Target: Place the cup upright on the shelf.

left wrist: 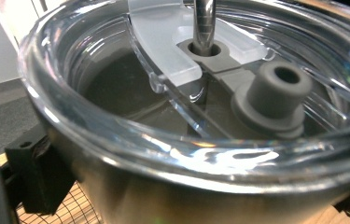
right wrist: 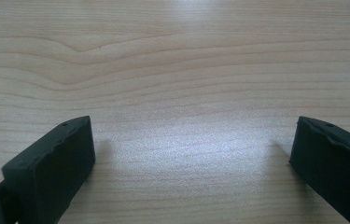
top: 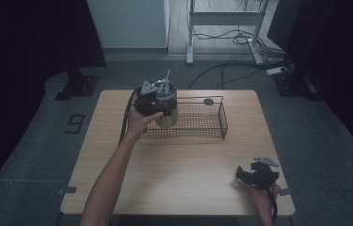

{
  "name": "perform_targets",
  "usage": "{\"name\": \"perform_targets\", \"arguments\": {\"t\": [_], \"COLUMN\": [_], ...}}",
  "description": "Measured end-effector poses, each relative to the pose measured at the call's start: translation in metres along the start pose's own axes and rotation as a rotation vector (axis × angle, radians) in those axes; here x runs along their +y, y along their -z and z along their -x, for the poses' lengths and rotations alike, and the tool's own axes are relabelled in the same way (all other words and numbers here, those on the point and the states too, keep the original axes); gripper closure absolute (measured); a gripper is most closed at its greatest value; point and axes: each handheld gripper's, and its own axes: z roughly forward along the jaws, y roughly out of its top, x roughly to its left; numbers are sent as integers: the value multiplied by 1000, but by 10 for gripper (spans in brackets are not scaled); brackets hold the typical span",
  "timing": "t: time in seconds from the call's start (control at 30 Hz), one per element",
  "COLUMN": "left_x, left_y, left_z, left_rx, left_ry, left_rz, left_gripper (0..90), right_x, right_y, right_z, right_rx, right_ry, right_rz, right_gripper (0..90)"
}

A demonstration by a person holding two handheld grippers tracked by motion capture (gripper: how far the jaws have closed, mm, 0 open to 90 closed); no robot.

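A steel tumbler [top: 167,104] with a clear lid [left wrist: 116,126] and a metal straw [left wrist: 204,23] hangs over the left end of a black wire basket [top: 223,117]. My left gripper [top: 164,111] is shut on the tumbler, its black fingers [left wrist: 37,177] pressing on the cup's sides just under the lid. A grey rubber plug [left wrist: 273,95] sticks up from the lid. Near the table's front right corner, my right gripper [top: 245,175] rests low over the bare wood. In the right gripper view its jaws stand wide apart, so the gripper [right wrist: 191,168] is open with nothing between them.
The light wooden table [top: 179,169] stands on a grey floor. A small dark round object [top: 208,101] lies at the basket's back edge. Behind the table are a white cabinet [top: 127,23], a metal frame [top: 226,19] and loose cables [top: 240,66].
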Motion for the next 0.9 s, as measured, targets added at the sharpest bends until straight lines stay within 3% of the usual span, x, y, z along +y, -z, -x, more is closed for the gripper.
{"name": "perform_targets", "arguments": {"t": [0.6,0.9], "left_x": [-11,-23], "left_y": [-20,-32], "left_z": [-10,-18], "left_rx": [46,63], "left_ry": [11,51], "left_rz": [-14,-30], "left_gripper": [38,38], "right_x": [0,0], "right_y": [0,0], "right_z": [0,0], "right_rx": [-2,-4], "right_ry": [-1,-2], "right_rz": [-1,-2], "right_gripper": [0,0]}}
